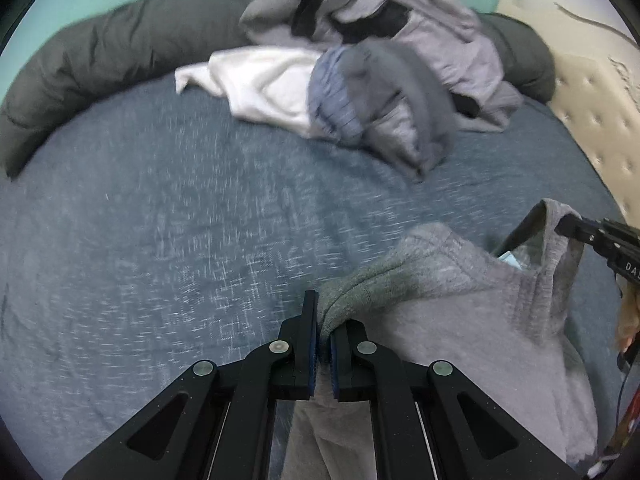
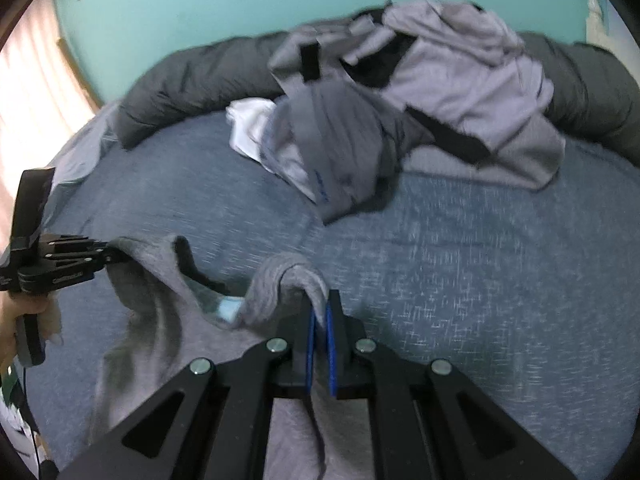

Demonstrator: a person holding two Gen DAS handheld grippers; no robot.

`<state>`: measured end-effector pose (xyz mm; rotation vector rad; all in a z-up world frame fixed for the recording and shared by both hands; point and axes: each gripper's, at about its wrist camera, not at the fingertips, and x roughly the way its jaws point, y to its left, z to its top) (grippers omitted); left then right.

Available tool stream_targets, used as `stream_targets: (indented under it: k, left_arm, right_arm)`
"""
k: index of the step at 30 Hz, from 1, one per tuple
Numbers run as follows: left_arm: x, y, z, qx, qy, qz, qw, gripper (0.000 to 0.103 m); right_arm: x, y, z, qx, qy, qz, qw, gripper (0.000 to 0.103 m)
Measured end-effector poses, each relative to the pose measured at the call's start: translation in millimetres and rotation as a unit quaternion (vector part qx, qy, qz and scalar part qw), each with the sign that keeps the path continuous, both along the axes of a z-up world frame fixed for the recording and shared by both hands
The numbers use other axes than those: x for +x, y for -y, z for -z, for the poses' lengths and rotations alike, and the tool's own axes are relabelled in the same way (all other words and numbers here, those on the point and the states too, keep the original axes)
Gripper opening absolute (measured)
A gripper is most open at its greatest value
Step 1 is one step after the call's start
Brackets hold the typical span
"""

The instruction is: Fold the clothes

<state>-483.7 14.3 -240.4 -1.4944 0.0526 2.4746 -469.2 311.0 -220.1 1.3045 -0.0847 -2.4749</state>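
A grey heathered top (image 1: 460, 308) hangs between my two grippers above the blue bed sheet (image 1: 180, 220). In the left wrist view my left gripper (image 1: 325, 320) is shut on one shoulder edge of the top. My right gripper (image 1: 566, 226) pinches the other shoulder at the far right. In the right wrist view my right gripper (image 2: 322, 305) is shut on a fold of the grey top (image 2: 168, 320). My left gripper (image 2: 114, 255) holds the opposite corner at the left, with a hand (image 2: 24, 312) on its handle. A pale blue label (image 2: 228, 306) shows inside the neckline.
A heap of clothes (image 1: 380, 60) lies at the back of the bed: a light grey and black garment, a white one (image 1: 264, 80) and a blue-grey one. A rolled dark duvet (image 1: 100, 52) lines the far edge. A tufted beige headboard (image 1: 592, 112) stands on the right.
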Motion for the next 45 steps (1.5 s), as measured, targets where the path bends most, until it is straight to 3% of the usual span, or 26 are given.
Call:
stream_targets:
  k: [6, 11, 12, 13, 14, 16, 18, 24, 30, 37, 45]
  left_arm:
    - [-19.2, 5.1, 41.2, 0.002, 0.022, -0.01, 0.9997, 0.007]
    - [-23.0, 7.0, 53.7, 0.023, 0.035, -0.017, 0.999, 0.01]
    - [-21.9, 7.7, 51.6, 0.027, 0.033, -0.016, 0.999, 0.018]
    - [-20.8, 8.4, 49.5, 0.031, 0.03, -0.016, 0.999, 0.028]
    - [-19.6, 10.0, 47.0, 0.036, 0.03, -0.015, 0.9988, 0.033]
    - [-15.0, 15.5, 37.5, 0.041, 0.02, -0.022, 0.9987, 0.056]
    - [-11.5, 21.6, 28.0, 0.042, 0.017, -0.034, 0.9984, 0.062]
    - [24.1, 35.1, -8.6, 0.058, -0.008, -0.032, 0.9978, 0.062]
    - [103.0, 34.2, -20.5, 0.061, -0.014, -0.005, 0.998, 0.062]
    - [184.0, 35.2, -7.9, 0.09, 0.003, -0.006, 0.9959, 0.062]
    - [253.8, 31.0, 16.7, 0.092, 0.029, -0.012, 0.9952, 0.062]
  right_arm:
    - [-29.2, -11.6, 47.4, -0.01, 0.039, 0.037, 0.998, 0.005]
    - [-35.6, -16.1, 65.2, -0.017, 0.06, 0.062, 0.996, 0.009]
    - [-34.4, -16.8, 63.6, -0.016, 0.056, 0.069, 0.996, 0.017]
    - [-32.8, -17.7, 61.6, -0.017, 0.053, 0.075, 0.996, 0.036]
    - [-30.6, -19.0, 59.0, -0.02, 0.05, 0.081, 0.995, 0.045]
    - [-24.5, -21.2, 52.4, -0.034, 0.043, 0.085, 0.995, 0.05]
    - [-16.2, -22.2, 43.7, -0.04, 0.037, 0.086, 0.995, 0.054]
    - [34.0, -26.1, 9.2, -0.107, 0.004, 0.084, 0.991, 0.06]
    - [111.7, -21.3, -6.3, -0.132, -0.02, 0.096, 0.986, 0.063]
    - [187.2, -8.3, -1.1, -0.136, -0.012, 0.084, 0.987, 0.064]
    - [257.6, -11.6, 4.6, -0.165, -0.019, 0.106, 0.98, 0.064]
